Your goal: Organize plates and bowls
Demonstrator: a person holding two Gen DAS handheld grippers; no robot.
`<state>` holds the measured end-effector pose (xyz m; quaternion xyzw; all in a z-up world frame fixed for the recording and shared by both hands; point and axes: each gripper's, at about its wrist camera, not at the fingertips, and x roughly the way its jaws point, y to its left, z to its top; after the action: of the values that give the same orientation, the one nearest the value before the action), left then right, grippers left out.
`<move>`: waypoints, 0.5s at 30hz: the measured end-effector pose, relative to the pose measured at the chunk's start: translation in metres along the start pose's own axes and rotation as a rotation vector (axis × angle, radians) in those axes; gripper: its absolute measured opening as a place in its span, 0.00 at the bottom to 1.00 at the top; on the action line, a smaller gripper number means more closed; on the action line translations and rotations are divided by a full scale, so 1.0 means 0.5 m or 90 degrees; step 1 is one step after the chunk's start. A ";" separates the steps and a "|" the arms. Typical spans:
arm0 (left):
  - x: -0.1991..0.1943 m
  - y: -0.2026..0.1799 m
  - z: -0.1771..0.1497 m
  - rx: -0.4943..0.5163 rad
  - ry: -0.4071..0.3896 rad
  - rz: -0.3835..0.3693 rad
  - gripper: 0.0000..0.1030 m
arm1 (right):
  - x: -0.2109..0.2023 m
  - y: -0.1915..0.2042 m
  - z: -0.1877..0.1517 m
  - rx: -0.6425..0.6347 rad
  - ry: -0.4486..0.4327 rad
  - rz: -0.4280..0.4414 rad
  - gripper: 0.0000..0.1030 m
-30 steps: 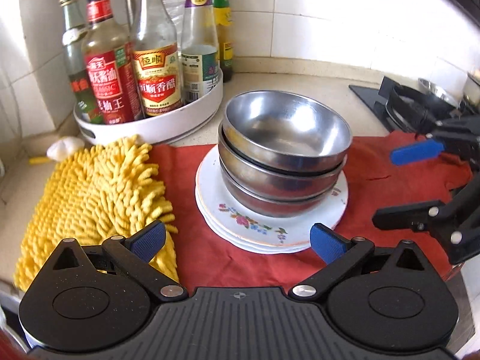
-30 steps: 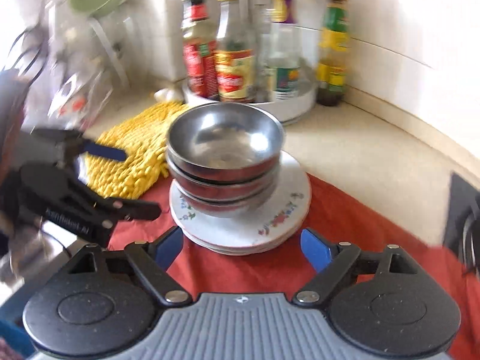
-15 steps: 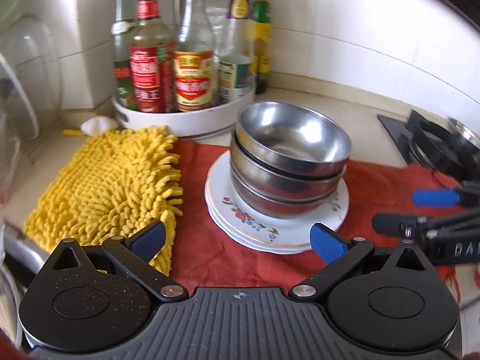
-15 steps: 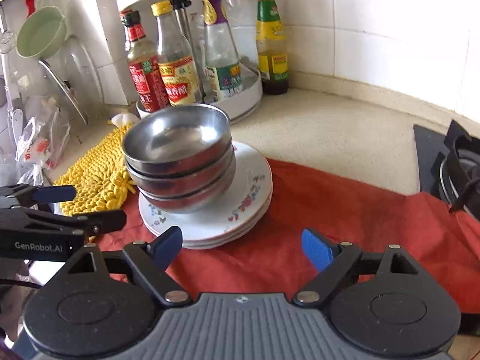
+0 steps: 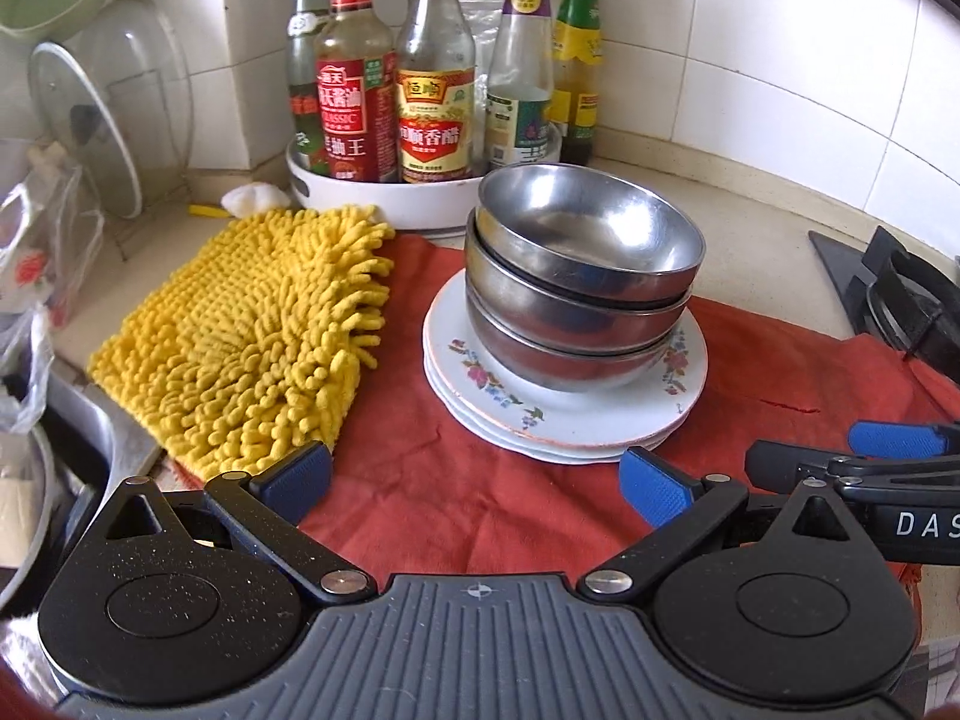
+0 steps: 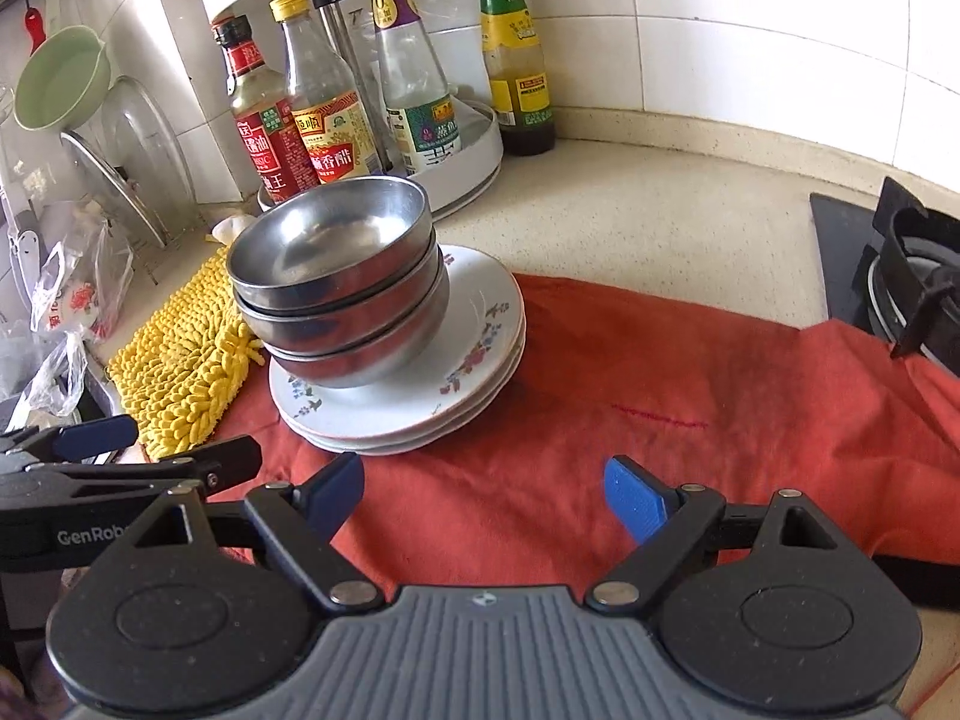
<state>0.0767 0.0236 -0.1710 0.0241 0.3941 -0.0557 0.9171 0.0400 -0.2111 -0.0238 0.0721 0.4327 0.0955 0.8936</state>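
Three nested steel bowls (image 5: 585, 276) (image 6: 339, 279) stand on a small pile of white flowered plates (image 5: 558, 414) (image 6: 474, 348), all on a red cloth (image 5: 480, 492) (image 6: 690, 408). My left gripper (image 5: 477, 480) hangs open just in front of the plates, nothing between its blue pads. My right gripper (image 6: 486, 495) is open too, over bare red cloth to the right of the plates. Each gripper shows at the edge of the other's view: the right gripper (image 5: 852, 450) low on the right, the left gripper (image 6: 156, 447) low on the left.
A yellow chenille mat (image 5: 252, 336) lies left of the plates. Behind them a white turntable (image 5: 384, 204) holds several sauce bottles. A glass lid (image 5: 96, 102) leans in a rack at far left near a sink edge. A gas hob (image 6: 900, 276) sits at right.
Both views have rolled level and steadied. The left gripper slid left, so the bowls now sit right of its centre. The right gripper shifted right, so the stack sits further left in its view.
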 end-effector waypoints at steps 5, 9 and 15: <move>-0.007 -0.001 -0.006 -0.010 0.005 0.013 1.00 | -0.006 0.003 -0.009 0.011 0.005 -0.003 0.83; -0.012 -0.001 -0.009 -0.011 0.004 0.022 1.00 | -0.012 0.014 -0.015 0.007 0.003 -0.010 0.83; -0.020 0.003 -0.009 -0.009 0.001 0.037 0.98 | -0.014 0.026 -0.020 0.003 0.000 -0.006 0.83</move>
<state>0.0669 0.0265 -0.1669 0.0289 0.3940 -0.0259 0.9183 0.0265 -0.1999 -0.0221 0.0717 0.4333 0.0902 0.8938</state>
